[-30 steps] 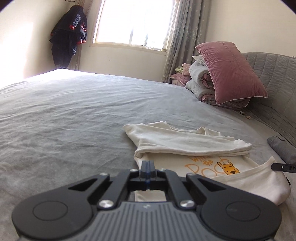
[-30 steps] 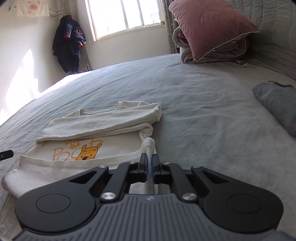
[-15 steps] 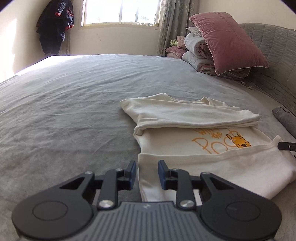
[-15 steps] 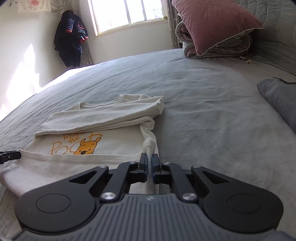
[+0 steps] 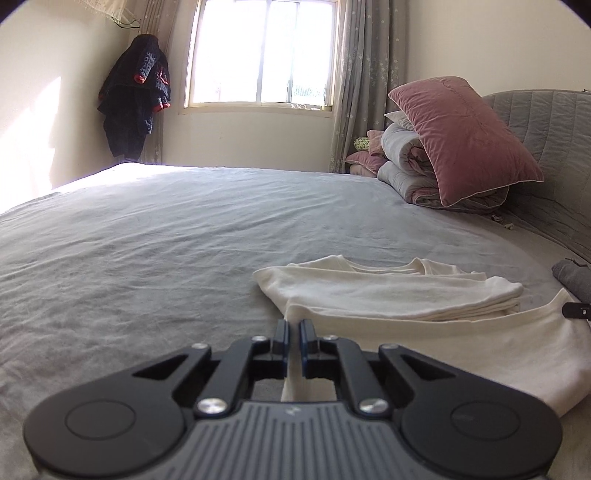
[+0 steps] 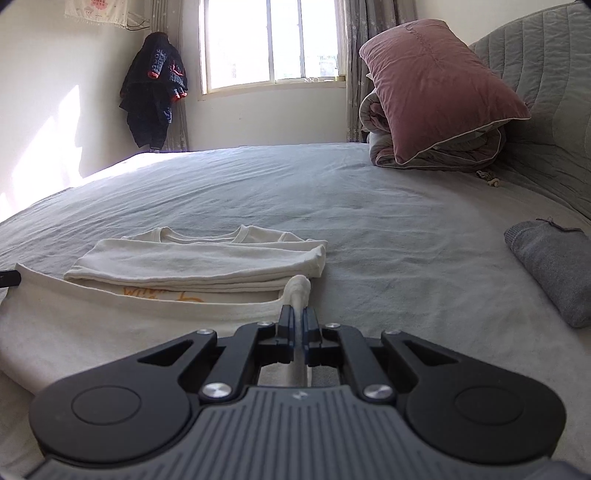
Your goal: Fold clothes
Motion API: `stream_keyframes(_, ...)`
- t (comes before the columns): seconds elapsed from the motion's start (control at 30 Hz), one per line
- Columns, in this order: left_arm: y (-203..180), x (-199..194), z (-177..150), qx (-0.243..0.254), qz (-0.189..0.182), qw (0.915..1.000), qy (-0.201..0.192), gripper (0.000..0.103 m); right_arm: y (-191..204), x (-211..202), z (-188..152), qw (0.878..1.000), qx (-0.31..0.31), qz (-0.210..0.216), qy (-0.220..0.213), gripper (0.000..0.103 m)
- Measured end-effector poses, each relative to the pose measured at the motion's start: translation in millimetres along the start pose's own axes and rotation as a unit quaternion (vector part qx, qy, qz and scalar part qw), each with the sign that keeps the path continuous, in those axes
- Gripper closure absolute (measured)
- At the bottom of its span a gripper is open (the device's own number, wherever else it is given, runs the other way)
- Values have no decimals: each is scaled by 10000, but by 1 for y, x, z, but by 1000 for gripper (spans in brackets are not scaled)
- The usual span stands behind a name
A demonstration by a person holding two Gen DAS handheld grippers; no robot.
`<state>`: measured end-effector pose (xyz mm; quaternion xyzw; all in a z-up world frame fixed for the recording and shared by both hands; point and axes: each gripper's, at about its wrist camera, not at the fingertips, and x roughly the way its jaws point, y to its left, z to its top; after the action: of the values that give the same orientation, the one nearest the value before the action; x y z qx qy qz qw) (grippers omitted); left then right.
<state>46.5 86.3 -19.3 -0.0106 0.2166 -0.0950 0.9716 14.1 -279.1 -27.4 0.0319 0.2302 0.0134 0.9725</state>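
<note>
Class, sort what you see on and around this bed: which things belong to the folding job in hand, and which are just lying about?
Part of the job:
- cream T-shirt, partly folded
- left gripper, closed on the shirt's hem
- right gripper, shut on the hem's other corner

Lying about:
- pink pillow
- rolled quilt
- grey folded garment
- dark jacket hanging in the corner

The orange print on the cream shirt (image 6: pixel 184 266) is mostly covered by the folded sleeves and the lifted hem; its letters cannot be read. The shirt's near edge is hidden behind the right tongs (image 6: pixel 298 325). The grey garment (image 5: pixel 574 277) is cut by the picture's right edge. The wall cloth (image 6: pixel 99 11) is cropped at the top.
</note>
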Motion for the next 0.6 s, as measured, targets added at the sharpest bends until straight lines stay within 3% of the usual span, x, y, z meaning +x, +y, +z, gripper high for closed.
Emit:
stream_keyframes(0.3, -2, 56, 1, -79, 293, 9983, 501, 97, -9, 53, 7, 9991, 168, -122, 373, 97)
stream_keyframes(0.53, 6, 65, -11, -245, 354, 9955, 839, 91, -14, 73, -5, 9971, 195, -219, 697, 97)
stream_keyframes(0.6, 16, 58, -5, -553, 255, 9938, 934, 81, -14, 68, 0, 9969, 174, -198, 746, 83)
